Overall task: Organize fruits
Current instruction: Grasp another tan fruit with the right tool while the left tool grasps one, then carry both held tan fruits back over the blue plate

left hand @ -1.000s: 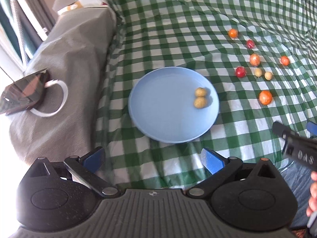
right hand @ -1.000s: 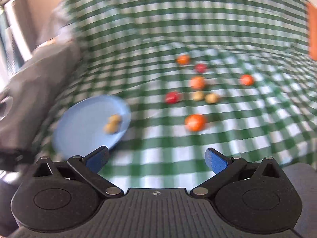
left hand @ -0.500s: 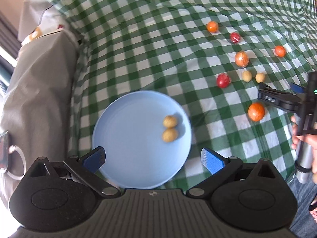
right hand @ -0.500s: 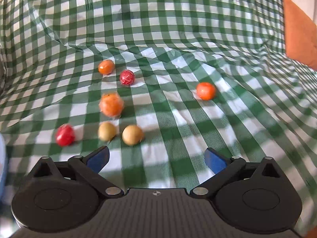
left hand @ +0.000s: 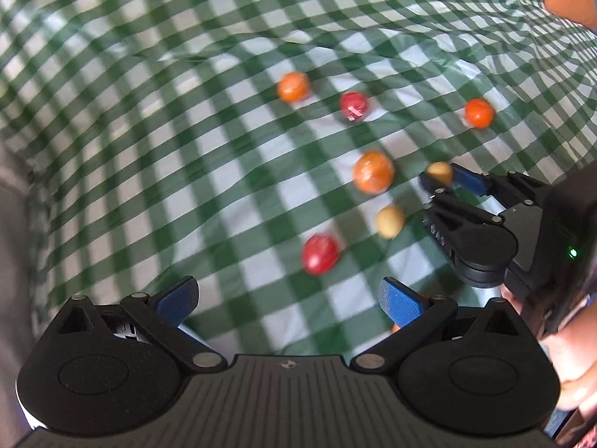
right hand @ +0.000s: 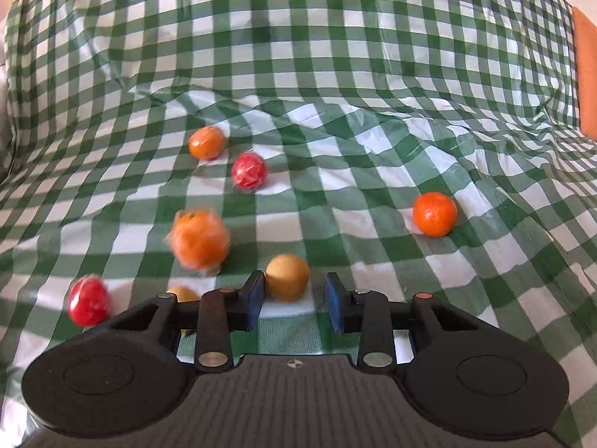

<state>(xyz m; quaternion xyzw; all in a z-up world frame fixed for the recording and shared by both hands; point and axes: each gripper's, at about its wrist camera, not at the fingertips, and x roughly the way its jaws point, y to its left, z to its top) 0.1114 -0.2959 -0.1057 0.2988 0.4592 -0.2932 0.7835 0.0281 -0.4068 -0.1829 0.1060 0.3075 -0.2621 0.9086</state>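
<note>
Tan fruit (right hand: pixel 287 277) sits on the green-checked cloth (right hand: pixel 335 74) just ahead of my right claw (right hand: pixel 294 300), whose jaws have just been closing; it touches the left pad, a gap remaining at the right. My left claw (left hand: pixel 289 304) hangs spread wide above the cloth, near 1 red fruit (left hand: pixel 321 254).

Right hand-held gripper (left hand: pixel 440 181) at tan fruit (left hand: pixel 439 172).

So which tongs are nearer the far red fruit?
Right. The right tongs sit at a yellowish fruit, just short of the far red fruit; the left tongs hang farther back.
</note>
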